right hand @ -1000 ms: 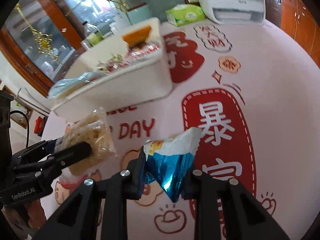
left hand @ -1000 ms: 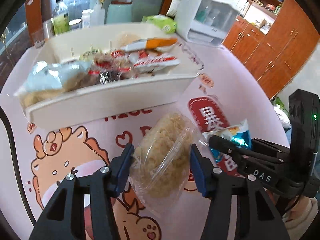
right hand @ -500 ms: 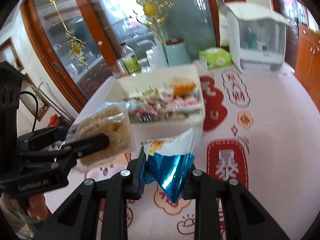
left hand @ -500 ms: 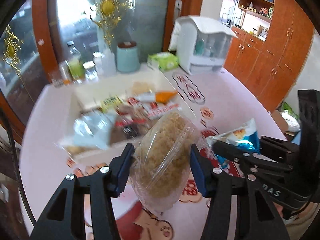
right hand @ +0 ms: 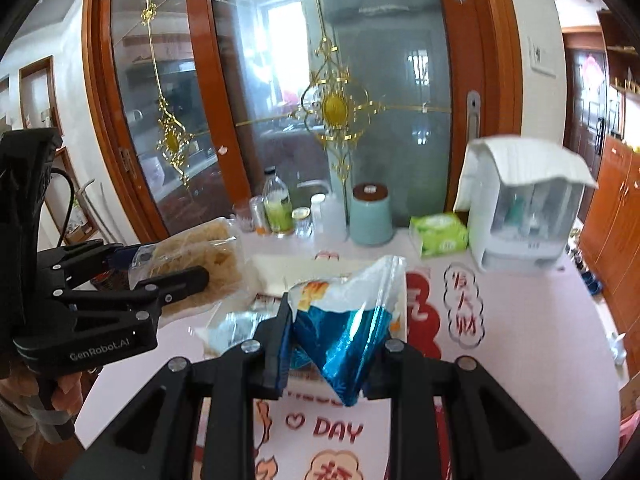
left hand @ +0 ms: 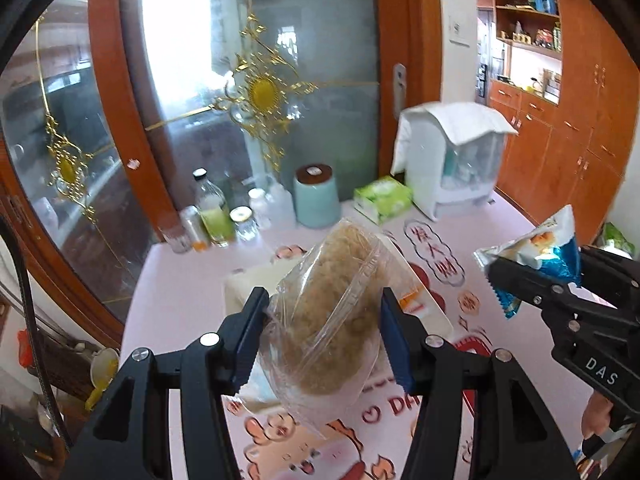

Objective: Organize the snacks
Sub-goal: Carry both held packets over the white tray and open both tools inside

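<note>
Above the white bin (left hand: 248, 280), left tongs (left hand: 322, 334) gripping noodle pack (left hand: 332, 312), right tongs (right hand: 332, 354) clamping blue packet (right hand: 344, 320).

Clear bag w/ tan crumbly snack (left hand: 332, 316) upright, held aloft; blue-white foil packet (right hand: 344, 328) likewise, above white bin (left hand: 432, 312).

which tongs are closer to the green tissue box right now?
Right, probably. The right tongs, shut on the blue packet, sit toward the tissue box side of the table. The left tongs, shut on the clear bag, are farther left.
</note>
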A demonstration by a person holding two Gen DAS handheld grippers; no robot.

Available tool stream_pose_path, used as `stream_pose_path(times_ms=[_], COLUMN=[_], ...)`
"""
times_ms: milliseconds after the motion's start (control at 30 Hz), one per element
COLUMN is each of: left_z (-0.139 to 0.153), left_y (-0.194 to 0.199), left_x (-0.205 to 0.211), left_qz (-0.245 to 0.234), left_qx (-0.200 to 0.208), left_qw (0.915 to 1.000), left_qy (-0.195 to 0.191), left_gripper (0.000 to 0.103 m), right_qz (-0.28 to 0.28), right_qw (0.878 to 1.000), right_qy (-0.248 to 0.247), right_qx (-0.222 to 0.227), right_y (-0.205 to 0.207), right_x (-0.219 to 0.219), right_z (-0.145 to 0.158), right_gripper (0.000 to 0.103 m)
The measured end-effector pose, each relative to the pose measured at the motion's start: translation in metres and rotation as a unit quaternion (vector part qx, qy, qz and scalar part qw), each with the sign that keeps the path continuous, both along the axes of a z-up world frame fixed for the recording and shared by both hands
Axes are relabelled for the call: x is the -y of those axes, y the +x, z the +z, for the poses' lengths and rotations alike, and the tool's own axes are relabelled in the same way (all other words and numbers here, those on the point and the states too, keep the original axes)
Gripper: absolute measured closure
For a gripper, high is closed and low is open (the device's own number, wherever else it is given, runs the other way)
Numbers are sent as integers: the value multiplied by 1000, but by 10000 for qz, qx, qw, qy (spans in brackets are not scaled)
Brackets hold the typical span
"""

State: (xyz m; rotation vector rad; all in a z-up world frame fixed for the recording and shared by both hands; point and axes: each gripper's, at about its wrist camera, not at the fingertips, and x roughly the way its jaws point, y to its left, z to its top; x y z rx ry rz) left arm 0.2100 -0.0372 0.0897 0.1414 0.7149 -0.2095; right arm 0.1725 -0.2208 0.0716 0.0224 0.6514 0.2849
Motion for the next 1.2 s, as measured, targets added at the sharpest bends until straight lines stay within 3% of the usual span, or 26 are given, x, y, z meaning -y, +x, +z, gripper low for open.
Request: stream_pose_path(times_ms=[267,733,833,900,1067,1200], left_z=[8,-47,-55,-59,-69,-76], left_y=[40,95,104,105,107,105], left_x=[-13,-16,-19,-21,-24,-27], left_qz=[247,431,482,514,574,599], left_qx=[-40,-627,-755,-757,-830,-972], left_qw=[9997,9971,9960,9958,9948,9934], left_qy=[-59,67,-3,20,146,127], left_gripper=[49,48,33,14,9,9], right_qz=[-47,-348,-377,-393,-418,-431], right_qw=[9997,9983,9974,9967,9955,9946], right_qy=[-203,-389,-488,-517,-587,-645], right_qx=[135,-250,-370,-478,-611,-689], right_y=[42,113,124,128,131,130], right_x=[-20,-35,-38,-40,-45,-47], right_z=[17,-4,-11,-17,-29,-37], right_gripper=[77,75,74,70,47,42])
